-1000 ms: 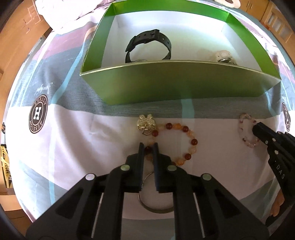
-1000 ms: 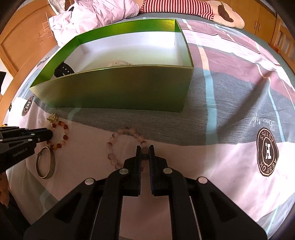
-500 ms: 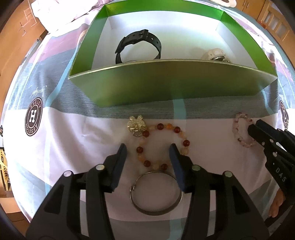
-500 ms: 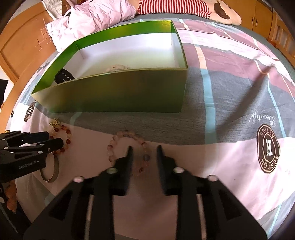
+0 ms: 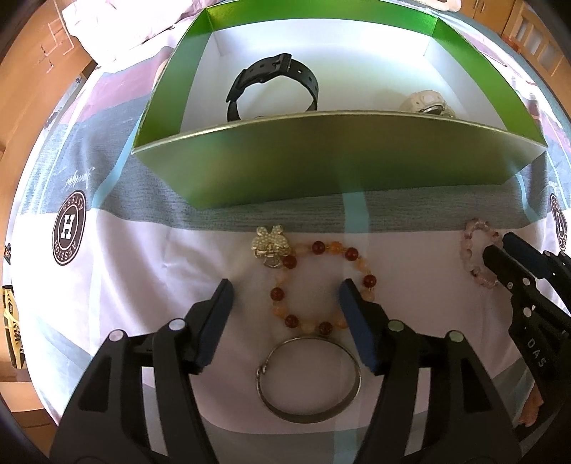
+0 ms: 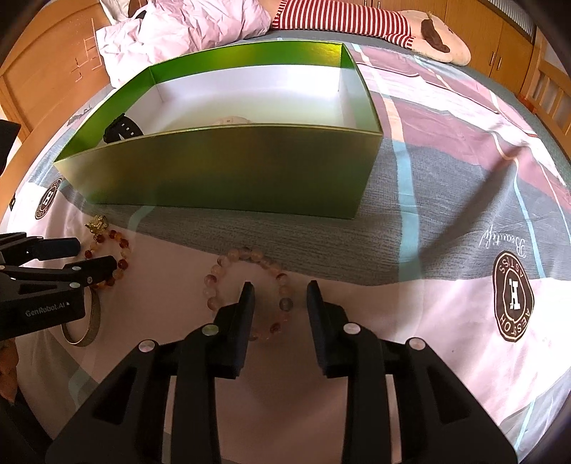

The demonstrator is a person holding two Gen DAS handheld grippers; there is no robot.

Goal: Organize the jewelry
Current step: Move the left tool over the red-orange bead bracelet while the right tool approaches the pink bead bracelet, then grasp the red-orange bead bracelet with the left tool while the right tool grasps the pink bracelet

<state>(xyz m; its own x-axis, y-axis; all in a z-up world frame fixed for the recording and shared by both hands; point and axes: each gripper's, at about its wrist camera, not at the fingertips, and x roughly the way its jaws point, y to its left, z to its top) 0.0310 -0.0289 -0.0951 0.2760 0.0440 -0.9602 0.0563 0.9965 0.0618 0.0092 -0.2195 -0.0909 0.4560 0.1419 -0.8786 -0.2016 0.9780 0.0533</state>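
Observation:
A red and orange bead bracelet [image 5: 367,280] with a gold charm [image 5: 270,245] lies on the bedspread. My left gripper [image 5: 285,290] is open, its fingers on either side of the bracelet's near part. A silver bangle [image 5: 309,414] lies just nearer. A pale pink bead bracelet [image 6: 214,279] lies to the right; my right gripper [image 6: 280,294] is open astride its right side. It also shows in the left wrist view [image 5: 466,246]. The green box [image 5: 321,167] behind holds a black watch [image 5: 273,80] and a pale watch [image 5: 424,101].
The bedspread [image 6: 464,221] has grey, pink and white blocks with round logos [image 6: 513,296]. A crumpled pink quilt [image 6: 185,32] and a striped plush toy [image 6: 357,21] lie behind the box. Wooden furniture [image 6: 46,85] stands at the left.
Both grippers have opened from shut to wide. Each has moved forward over its bracelet, the left over the red bead one, the right over the pink one.

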